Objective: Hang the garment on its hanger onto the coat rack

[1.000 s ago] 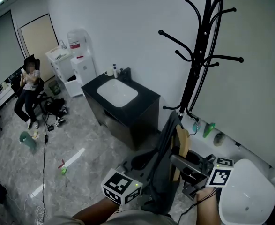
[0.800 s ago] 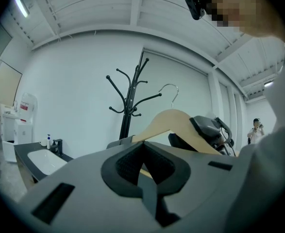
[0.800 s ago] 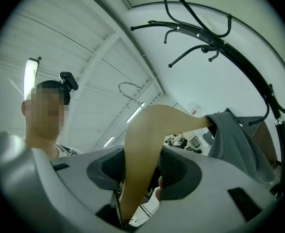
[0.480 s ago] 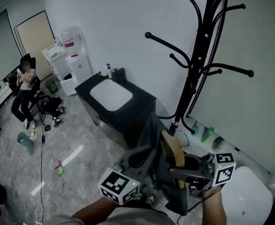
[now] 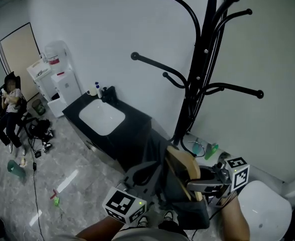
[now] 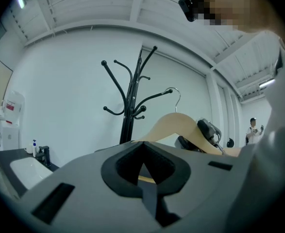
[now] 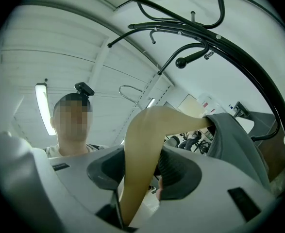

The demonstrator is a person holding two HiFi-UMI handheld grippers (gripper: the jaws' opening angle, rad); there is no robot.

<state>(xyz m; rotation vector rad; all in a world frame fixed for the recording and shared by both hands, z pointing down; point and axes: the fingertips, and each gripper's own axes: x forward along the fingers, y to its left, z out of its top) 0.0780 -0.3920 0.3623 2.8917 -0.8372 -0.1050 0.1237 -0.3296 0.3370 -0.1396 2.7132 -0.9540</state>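
A tall black coat rack (image 5: 203, 69) stands against the white wall, with curved arms at several heights. In front of it, a dark grey garment (image 5: 160, 157) hangs on a wooden hanger (image 5: 183, 165). My right gripper (image 5: 196, 186) is shut on one arm of that hanger. In the right gripper view the wood (image 7: 144, 144) runs between the jaws, the metal hook (image 7: 131, 93) points up, and the garment (image 7: 234, 140) drapes to the right. My left gripper (image 5: 141, 174) is low beside the garment's left edge. Its jaws are shut with nothing seen between them (image 6: 144, 178).
Left of the rack stands a black cabinet (image 5: 132, 134) with a white sink. A water dispenser (image 5: 57, 72) and a seated person (image 5: 9, 104) are at the far left. A white chair (image 5: 265, 210) is at the lower right, and a green bottle (image 5: 211, 151) sits by the wall.
The hanger with the garment has come up and closer to the coat rack, which now looms larger. My right gripper still holds it, and the left gripper has followed alongside.
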